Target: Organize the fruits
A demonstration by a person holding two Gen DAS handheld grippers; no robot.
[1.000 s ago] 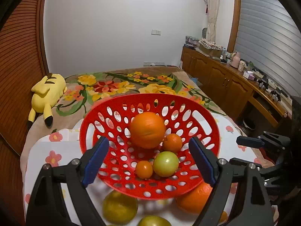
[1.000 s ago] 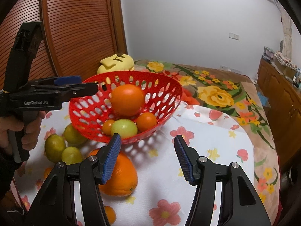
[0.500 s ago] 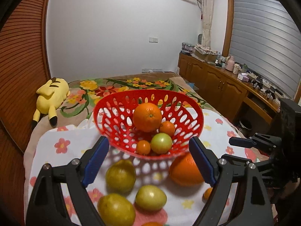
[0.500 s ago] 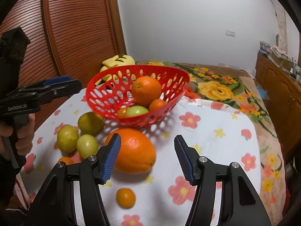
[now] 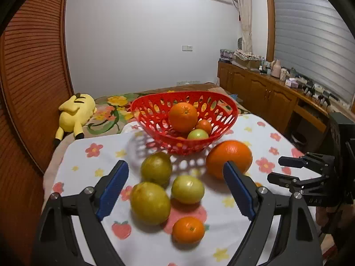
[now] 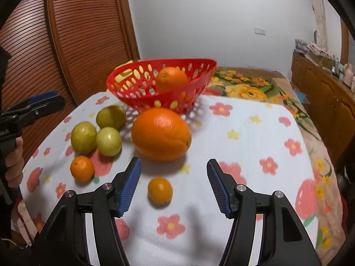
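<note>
A red perforated basket (image 5: 155,119) (image 6: 195,75) stands on the flowered tablecloth and holds an orange (image 5: 182,116), a small tangerine (image 5: 204,126) and a green fruit (image 5: 198,134). In front of it lie a big orange (image 5: 228,157) (image 6: 161,134), three green fruits (image 5: 156,167) (image 5: 187,189) (image 5: 150,202) and a tangerine (image 5: 188,229). A second tangerine (image 6: 160,190) lies just ahead of my right gripper (image 6: 174,186). My left gripper (image 5: 176,190) is open and empty above the green fruits. My right gripper is open and empty too.
A yellow plush toy (image 5: 75,113) lies on the flowered bed cover behind the table. A slatted wooden door (image 5: 28,77) stands at the left. A wooden sideboard (image 5: 273,97) with clutter runs along the right wall. The table edge (image 5: 55,170) is at the left.
Both grippers have pulled back from the basket and stayed open. The loose fruits on the cloth have come into full view in both views.
</note>
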